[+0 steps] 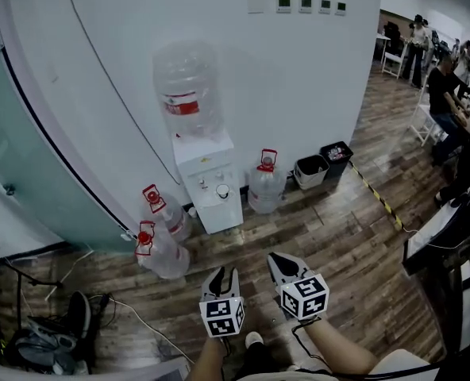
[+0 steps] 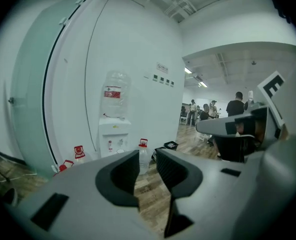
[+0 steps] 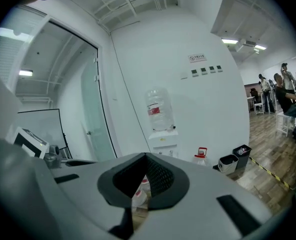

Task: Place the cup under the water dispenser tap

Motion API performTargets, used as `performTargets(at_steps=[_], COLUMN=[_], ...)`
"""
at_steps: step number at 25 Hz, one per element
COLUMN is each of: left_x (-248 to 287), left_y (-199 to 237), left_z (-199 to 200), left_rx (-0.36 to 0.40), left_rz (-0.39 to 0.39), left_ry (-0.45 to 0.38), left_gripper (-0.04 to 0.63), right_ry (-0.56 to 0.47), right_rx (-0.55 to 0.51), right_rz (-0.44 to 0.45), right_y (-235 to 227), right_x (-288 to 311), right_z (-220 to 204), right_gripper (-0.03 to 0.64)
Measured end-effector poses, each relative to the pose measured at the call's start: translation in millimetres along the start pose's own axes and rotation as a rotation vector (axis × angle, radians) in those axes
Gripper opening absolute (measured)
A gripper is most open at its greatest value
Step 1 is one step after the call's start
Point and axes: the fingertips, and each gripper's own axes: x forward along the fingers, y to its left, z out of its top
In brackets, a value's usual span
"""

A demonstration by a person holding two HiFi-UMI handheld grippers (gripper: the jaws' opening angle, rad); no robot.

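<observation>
The white water dispenser (image 1: 211, 182) stands against the wall with a big bottle (image 1: 187, 90) on top. A small white cup (image 1: 222, 190) sits on its front ledge below the taps. Both grippers hang over the wooden floor, well short of the dispenser and pointing toward it. My left gripper (image 1: 226, 275) has a narrow gap between its jaws and nothing in it; in the left gripper view (image 2: 147, 156) the dispenser (image 2: 113, 134) shows beyond the jaws. My right gripper (image 1: 278, 260) is shut and empty, its tips meeting in the right gripper view (image 3: 145, 157), with the dispenser (image 3: 164, 143) far ahead.
Spare water jugs (image 1: 165, 248) (image 1: 265, 182) stand on both sides of the dispenser. Two small bins (image 1: 311, 171) stand against the wall to its right. Cables and gear (image 1: 52, 332) lie at the lower left. A desk (image 1: 449, 228) and seated people (image 1: 445, 86) are at the right.
</observation>
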Motion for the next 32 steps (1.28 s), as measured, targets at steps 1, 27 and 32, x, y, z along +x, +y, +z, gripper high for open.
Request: performTargets(at_steps=[1,27,32], left_x=[-10.8,-196.8,-195.6], left_y=[-8.6,-178.7,-183.2], left_z=[0.3,-40.3,-39.5], left_rx=[0.005,0.057,0.071], left_rz=[0.003,0.066,0.069], left_ry=[-0.009,-0.086,-0.085], left_gripper=[0.136,0.04,0.04], right_ry=[0.0,-0.082,-0.084], right_rx=[-0.001,-0.026,-0.029], right_rz=[0.005,0.09,0.09], right_y=[2.0,24.7,23.3], right_x=[-14.0,-272.2,-275.3], right_z=[-3.1,-25.2,-25.5], right_gripper=[0.021,0.021,0.02])
